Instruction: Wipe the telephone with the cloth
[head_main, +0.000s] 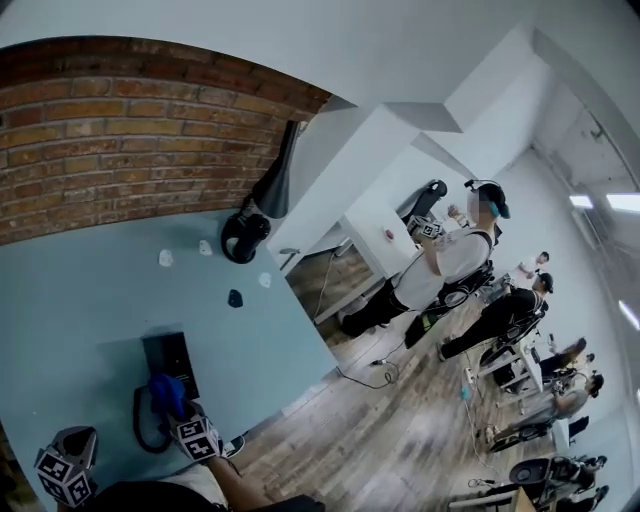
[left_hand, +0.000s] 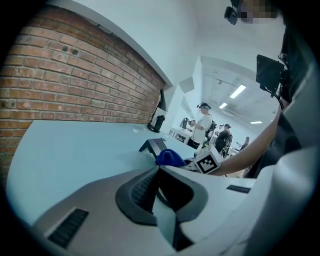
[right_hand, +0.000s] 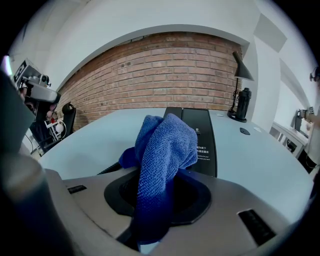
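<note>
A black telephone (head_main: 168, 360) lies on the light blue table (head_main: 90, 300), its cord looping off to the left. It appears in the left gripper view as the telephone (left_hand: 152, 146) and in the right gripper view as the telephone (right_hand: 200, 132) just past the jaws. My right gripper (head_main: 180, 408) is shut on a blue cloth (right_hand: 162, 150), which bunches up over the phone's near end. The cloth (head_main: 165, 390) hides that end, and the cloth (left_hand: 170, 158) shows beside the right gripper's marker cube. My left gripper (head_main: 65, 468) hangs at the table's near left, jaws together and empty.
A brick wall (head_main: 100, 130) backs the table. A black desk lamp (head_main: 270, 190) and a black flask (head_main: 243, 237) stand at the far corner. Small white bits (head_main: 166, 258) and a dark one (head_main: 235, 298) lie beyond the phone. Several people stand across the room.
</note>
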